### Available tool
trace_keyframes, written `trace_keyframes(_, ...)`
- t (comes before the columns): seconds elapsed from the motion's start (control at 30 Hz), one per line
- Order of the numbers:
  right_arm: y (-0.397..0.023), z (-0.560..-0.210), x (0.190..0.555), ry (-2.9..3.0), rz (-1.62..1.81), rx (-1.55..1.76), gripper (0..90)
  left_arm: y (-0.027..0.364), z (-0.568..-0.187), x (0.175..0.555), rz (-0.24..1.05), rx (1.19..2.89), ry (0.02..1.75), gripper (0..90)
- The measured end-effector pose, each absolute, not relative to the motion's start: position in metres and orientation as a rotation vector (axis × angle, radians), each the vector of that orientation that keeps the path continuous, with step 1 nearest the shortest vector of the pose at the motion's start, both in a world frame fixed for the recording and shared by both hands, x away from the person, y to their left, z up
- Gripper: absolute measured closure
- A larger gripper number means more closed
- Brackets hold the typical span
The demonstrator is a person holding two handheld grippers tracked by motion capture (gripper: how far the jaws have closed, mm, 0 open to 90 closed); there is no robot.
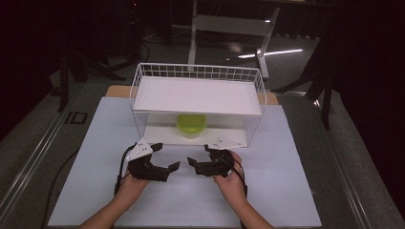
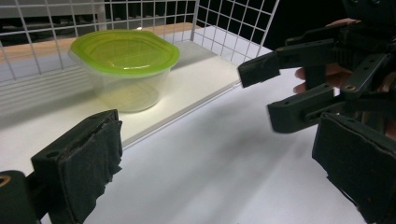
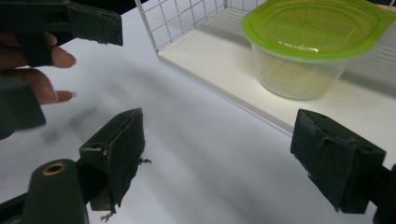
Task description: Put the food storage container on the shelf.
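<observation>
High view shows a clear plastic container [image 1: 191,126] with a lime-green lid [image 1: 191,121] standing upright on the lower shelf [image 1: 162,131] of a white wire rack [image 1: 138,90], about midway along it and under the rack's flat white upper shelf [image 1: 198,95]. Seen from the left gripper view, the container [image 2: 125,86] sits inside the wire mesh with its lid [image 2: 124,50] pressed on, set back from the shelf's front edge; the right gripper view gives the same container [image 3: 299,74] and lid [image 3: 317,28] from the other side, again well behind the shelf's front lip. The rack rests toward the far side of a white bench [image 1: 282,191]. In front of the rack, nearer the person, the left gripper [image 1: 166,158] and the right gripper [image 1: 199,155] are held just above the bench top, close together with their tips pointing inward toward each other and not touching. Both sets of jaws are spread apart with nothing between them, and neither touches the rack or the container. The person's left hand [image 1: 131,183] and right hand [image 1: 231,181] grip the tools from behind, forearms coming in from the near edge. Beyond the bench lie a dark floor and a white stand [image 1: 229,24].
</observation>
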State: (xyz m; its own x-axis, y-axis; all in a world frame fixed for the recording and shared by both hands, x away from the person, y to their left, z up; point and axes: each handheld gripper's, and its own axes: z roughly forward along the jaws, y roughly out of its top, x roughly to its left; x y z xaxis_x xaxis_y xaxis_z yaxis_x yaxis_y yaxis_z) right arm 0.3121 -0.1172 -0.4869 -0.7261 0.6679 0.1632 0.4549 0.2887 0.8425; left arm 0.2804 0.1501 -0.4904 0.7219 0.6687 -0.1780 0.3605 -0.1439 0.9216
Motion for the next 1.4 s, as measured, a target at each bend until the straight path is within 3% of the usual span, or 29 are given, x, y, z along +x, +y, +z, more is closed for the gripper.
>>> trace_keyframes(1.4, -0.203, -0.481, 0.263, 2.339, 1.396, 0.984, 17.8, 0.199, -0.495, 0.240, 0.342, 1.773, 0.846, 2.6)
